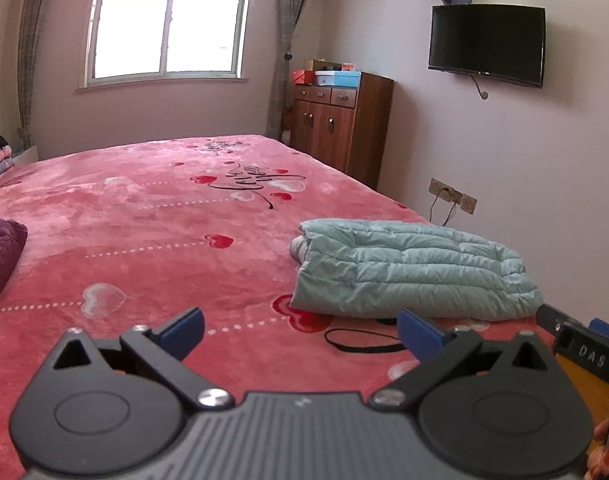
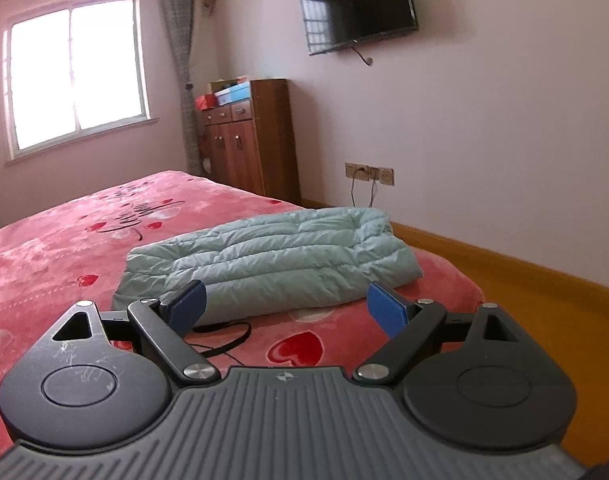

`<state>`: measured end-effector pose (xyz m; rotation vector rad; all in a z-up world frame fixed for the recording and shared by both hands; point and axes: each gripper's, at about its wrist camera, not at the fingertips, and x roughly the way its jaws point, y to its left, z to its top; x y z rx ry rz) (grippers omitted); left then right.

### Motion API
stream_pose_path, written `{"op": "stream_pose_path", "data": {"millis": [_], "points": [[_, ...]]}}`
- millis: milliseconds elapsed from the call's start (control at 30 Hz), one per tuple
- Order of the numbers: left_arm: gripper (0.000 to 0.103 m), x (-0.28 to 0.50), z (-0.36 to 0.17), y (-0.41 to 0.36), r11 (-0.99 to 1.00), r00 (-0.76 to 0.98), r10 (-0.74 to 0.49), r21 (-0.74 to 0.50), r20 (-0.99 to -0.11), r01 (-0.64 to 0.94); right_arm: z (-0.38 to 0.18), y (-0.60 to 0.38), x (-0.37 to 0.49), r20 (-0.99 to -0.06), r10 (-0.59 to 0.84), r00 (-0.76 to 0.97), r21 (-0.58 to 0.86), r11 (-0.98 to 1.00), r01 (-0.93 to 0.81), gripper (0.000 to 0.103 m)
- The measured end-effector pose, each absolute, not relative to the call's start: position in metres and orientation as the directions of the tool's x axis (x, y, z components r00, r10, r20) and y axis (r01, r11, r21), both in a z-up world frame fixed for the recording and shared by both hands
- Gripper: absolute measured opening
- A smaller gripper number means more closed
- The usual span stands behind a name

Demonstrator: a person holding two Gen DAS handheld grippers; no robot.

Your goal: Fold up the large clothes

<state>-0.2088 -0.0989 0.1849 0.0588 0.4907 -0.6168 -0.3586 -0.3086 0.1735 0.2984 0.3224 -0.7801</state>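
A mint-green quilted down jacket (image 1: 412, 268) lies folded into a thick rectangle on the pink heart-print bed (image 1: 144, 232), near its right edge. It also shows in the right wrist view (image 2: 280, 260). My left gripper (image 1: 300, 334) is open and empty, held above the bed just short of the jacket's near left corner. My right gripper (image 2: 286, 308) is open and empty, hovering just in front of the jacket's near edge. The right gripper's body (image 1: 584, 352) shows at the right edge of the left wrist view.
A thin black cord loop (image 1: 360, 340) lies on the bed (image 2: 44, 248) in front of the jacket, also seen in the right wrist view (image 2: 228, 338). A purple cushion (image 1: 0, 256) sits at the left. A wooden cabinet (image 1: 340, 128), wall TV (image 1: 486, 44) and orange floor (image 2: 544, 312) flank the bed's right side.
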Motion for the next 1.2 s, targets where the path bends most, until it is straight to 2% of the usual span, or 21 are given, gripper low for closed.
{"op": "stream_pose_path", "data": {"millis": [133,567,1200], "points": [[0.102,-0.211,0.185,-0.096,0.822,0.714,-0.535,-0.084,-0.452,0.563,0.175,-0.306,-0.355,-0.367,-0.627,0.688,0.111,0.705,0.701,0.103],[0.102,-0.212,0.176,-0.099,0.834,0.725,-0.512,-0.066,-0.46,0.547,0.17,-0.326,-0.344,-0.419,-0.605,0.677,0.113,0.705,0.7,0.103],[0.102,-0.213,0.171,-0.104,0.838,0.73,-0.5,-0.047,-0.467,0.544,0.169,-0.33,-0.337,-0.427,-0.584,0.69,0.084,0.734,0.674,0.103]]}}
